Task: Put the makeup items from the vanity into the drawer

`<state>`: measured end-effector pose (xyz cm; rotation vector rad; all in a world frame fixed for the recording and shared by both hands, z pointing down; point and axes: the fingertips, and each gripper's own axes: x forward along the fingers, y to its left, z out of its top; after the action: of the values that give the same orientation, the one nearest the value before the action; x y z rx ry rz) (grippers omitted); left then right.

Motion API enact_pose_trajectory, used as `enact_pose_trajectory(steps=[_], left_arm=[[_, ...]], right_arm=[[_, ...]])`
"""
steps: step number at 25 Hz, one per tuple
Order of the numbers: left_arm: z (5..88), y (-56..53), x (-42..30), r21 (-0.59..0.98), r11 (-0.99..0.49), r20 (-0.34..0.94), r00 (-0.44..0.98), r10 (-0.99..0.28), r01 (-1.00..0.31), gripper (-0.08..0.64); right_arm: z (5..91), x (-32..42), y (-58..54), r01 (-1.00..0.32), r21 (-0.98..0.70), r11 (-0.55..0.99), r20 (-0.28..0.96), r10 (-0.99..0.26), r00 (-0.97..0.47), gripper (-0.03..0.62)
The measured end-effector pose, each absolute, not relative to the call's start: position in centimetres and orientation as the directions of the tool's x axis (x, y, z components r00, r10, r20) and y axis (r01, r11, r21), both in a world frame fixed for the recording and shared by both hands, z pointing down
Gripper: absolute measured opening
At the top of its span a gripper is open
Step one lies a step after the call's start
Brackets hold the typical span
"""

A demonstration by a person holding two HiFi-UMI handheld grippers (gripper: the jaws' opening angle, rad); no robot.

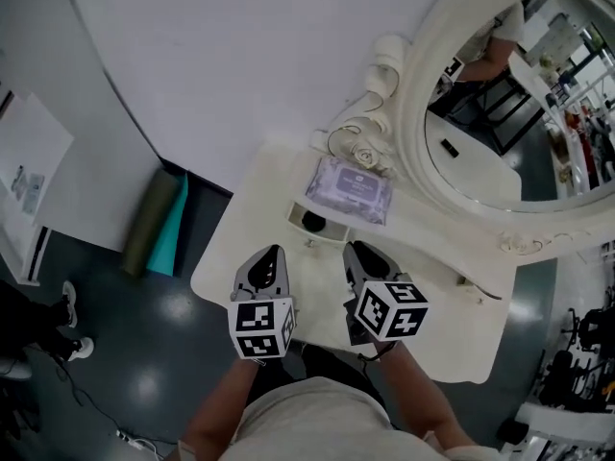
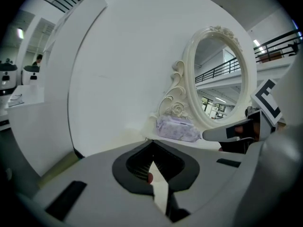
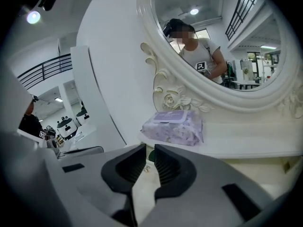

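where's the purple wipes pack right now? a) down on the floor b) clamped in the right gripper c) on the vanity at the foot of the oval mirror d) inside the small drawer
c: the purple wipes pack lies flat on the vanity, right under the carved frame of the oval mirror.

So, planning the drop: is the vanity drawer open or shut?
Open: the drawer sticks out below the wipes pack, with a dark round item inside.

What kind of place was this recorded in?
Probably a mock dressing corner in a large hall, not a home: a cream vanity table with an ornate oval mirror stands against a curved white wall, and railed upper walkways show beyond.
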<state>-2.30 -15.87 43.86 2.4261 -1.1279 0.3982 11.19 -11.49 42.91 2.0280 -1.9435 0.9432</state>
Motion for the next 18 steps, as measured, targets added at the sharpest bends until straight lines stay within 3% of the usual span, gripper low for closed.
enact_pose_trajectory(steps=[18], left_arm=[[40.9, -11.6, -1.3, 0.232, -0.699, 0.401, 0.722, -0.565, -0.676, 0.003]], right_arm=[[41.6, 11.8, -2.6, -0.894, -0.311, -0.321, 0.485, -0.863, 0.141, 0.018]])
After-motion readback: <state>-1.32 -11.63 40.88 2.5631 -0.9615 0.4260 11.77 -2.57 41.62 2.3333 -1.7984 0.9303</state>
